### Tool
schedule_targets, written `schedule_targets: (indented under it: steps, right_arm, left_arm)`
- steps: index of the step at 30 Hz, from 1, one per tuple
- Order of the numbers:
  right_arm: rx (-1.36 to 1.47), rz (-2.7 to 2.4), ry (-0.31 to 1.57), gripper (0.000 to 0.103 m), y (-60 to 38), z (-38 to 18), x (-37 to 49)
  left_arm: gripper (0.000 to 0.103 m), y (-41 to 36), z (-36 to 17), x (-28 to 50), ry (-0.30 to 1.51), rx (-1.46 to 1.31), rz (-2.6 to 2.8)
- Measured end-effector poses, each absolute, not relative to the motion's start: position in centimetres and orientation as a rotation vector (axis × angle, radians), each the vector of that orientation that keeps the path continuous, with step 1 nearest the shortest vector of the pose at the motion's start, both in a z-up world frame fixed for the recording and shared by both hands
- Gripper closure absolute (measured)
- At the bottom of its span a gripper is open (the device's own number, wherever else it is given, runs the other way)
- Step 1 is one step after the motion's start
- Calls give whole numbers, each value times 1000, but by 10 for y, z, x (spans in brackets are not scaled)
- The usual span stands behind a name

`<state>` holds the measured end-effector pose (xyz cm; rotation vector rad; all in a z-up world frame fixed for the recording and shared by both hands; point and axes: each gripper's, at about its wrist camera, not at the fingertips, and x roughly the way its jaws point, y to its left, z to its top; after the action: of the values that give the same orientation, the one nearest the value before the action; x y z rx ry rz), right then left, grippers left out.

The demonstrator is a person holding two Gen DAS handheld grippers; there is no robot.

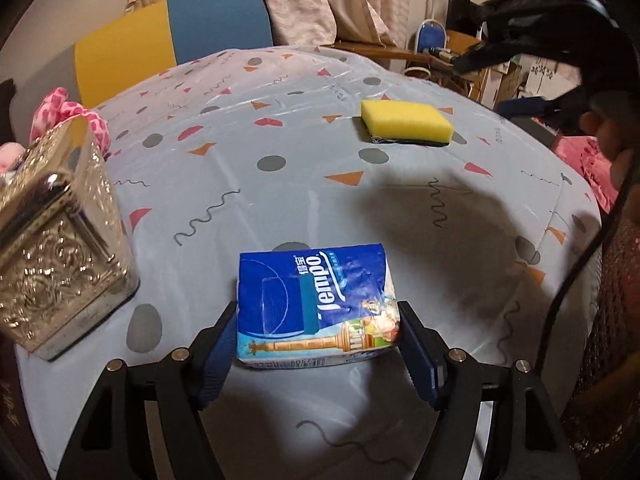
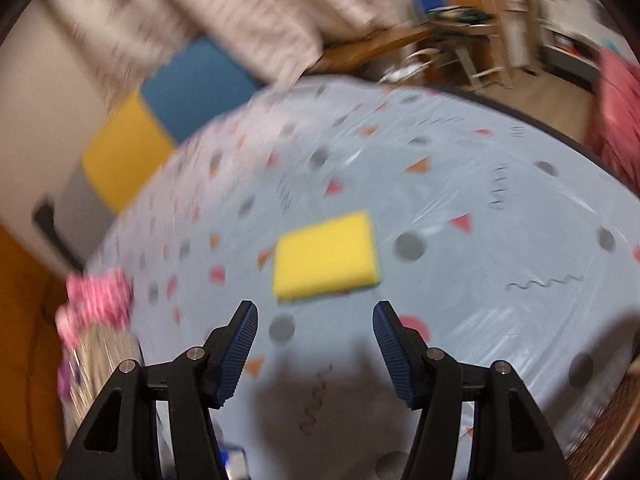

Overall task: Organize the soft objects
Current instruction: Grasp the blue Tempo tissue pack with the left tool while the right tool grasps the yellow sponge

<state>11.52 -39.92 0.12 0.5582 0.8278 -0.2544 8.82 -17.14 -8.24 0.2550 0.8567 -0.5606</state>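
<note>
Here, tissue pack (image 1: 316,308) between left tongs (image 1: 318,340)

1. Our left hand-held gripper (image 1: 318,320) has matte black angular arms with triangular cut-outs.
2. Its fingers (image 1: 218,356) carry dark blue pads.
3. Round silver screw heads sit on the black knuckles, two on each side.
4. Our right hand-held gripper (image 2: 314,344) is built the same: black frame, silver screws, blue pads (image 2: 240,350) with fine ribbing.
5. From the left wrist, a black cable runs down the right edge beside blurred bare skin.
</note>
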Motion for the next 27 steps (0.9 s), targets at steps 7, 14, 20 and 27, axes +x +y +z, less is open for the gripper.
schedule_targets:
  steps: [7,14,20,27]
  right_arm:
    - [227,-54,1101,42,-369,-2,169]
    - [-222,48,1217,31,-362,-17,210]
    - [-368,59,1288,30,-373,-40,242]
    - [-444,79,1312,19,-376,-53,268]
  left_arm:
    - [28,-165,-87,89,848,232,-564]
    - [28,-163,-89,90,845,211,-568]
    - [28,-162,-89,90,843,201,-570]
    - [28,-162,-89,89,842,200,-570]
